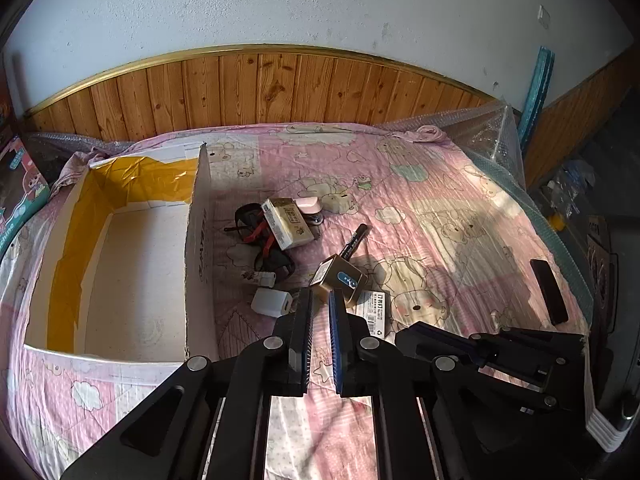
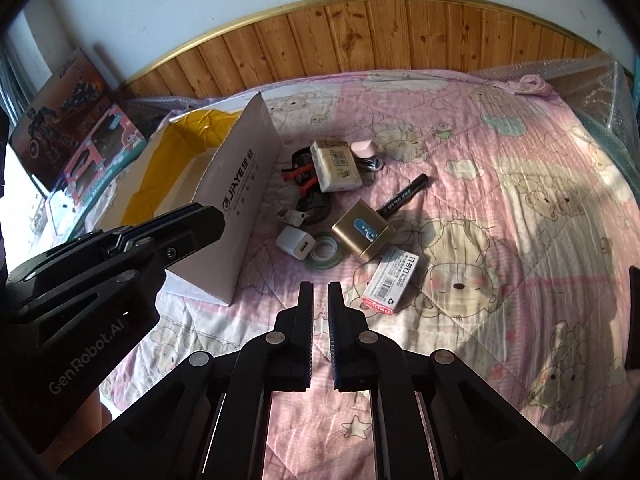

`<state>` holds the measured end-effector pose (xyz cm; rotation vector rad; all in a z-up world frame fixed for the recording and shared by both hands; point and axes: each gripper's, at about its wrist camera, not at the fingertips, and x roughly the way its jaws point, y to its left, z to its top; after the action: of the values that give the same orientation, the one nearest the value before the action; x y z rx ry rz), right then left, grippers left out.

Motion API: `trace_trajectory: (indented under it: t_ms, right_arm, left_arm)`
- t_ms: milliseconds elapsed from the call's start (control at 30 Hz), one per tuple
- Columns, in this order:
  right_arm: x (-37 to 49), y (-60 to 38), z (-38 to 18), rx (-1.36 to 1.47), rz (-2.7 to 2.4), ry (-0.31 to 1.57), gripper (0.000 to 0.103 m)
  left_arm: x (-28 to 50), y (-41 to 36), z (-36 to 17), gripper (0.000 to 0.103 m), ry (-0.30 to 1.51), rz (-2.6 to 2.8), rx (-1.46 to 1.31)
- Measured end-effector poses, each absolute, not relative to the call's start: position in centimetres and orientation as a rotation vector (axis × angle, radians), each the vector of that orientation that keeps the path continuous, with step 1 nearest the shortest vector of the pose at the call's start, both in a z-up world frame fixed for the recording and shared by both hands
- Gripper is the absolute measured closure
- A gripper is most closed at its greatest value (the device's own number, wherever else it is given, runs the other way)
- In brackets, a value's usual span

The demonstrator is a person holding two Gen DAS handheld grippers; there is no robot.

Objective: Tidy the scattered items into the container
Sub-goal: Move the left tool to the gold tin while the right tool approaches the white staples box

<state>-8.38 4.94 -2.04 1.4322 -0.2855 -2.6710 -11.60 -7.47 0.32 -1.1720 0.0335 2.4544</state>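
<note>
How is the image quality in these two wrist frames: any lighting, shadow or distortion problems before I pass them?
Left wrist view: strong fisheye bends the wood panelling; sunlight throws hard shadows beside the gold box; corners vignetted black. Right wrist view: same barrel distortion, bright sun patch on the quilt, the left gripper dark and underexposed.

A home bedroom is shown. A bed (image 1: 440,208) is covered with a pink cartoon-bear quilt, and behind the bed a wood-panelled wainscot (image 1: 260,88) is seen below a white plaster wall. Toy boxes (image 2: 80,128) are stacked beside the bed.
</note>
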Motion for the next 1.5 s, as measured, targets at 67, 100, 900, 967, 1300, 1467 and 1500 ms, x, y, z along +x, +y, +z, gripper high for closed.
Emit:
trace_trajectory:
  t_ms: [67, 100, 900, 967, 1300, 1467, 1500]
  right_arm:
    - [-8.5, 4.8, -1.9, 1.424, -2.680, -0.247, 0.093]
    - [-8.6, 4.7, -1.9, 1.422, -2.693, -0.228, 0.093]
    - [-15.5, 9.8, -9.8, 1.533, -2.521, -0.248, 0.049]
    - [-15.1, 10.6, -10.4, 1.557, -2.529, -0.259, 0.049]
    - [-14.6, 13.2, -14.8, 1.585, -2.484, -0.567, 0.049]
    - [-15.0, 12.4, -15.7, 1.566, -2.480, -0.579, 0.049]
    - [-15.1, 12.5, -16.0, 1.570, -2.485, -0.591, 0.049]
  left_arm:
    - [-11.9, -7.5, 0.1, 0.095, 0.035, 2.454, -1.182]
    - [-12.0, -7.5, -0.1, 0.094, 0.041, 2.457, -1.195]
    - [-15.3, -8.7, -7.4, 0.044, -0.070, 2.351, -1.427]
    - [-15.5, -8.3, -7.5, 0.041, -0.061, 2.364, -1.418]
    - [-18.0, -2.8, -6.8, 0.038, 0.045, 2.315, -1.314]
    - [-19.4, -0.1, -8.4, 0.038, 0.133, 2.272, -1.321]
    - [-19.8, 0.2, -9.0, 0.038, 0.137, 2.262, -1.340]
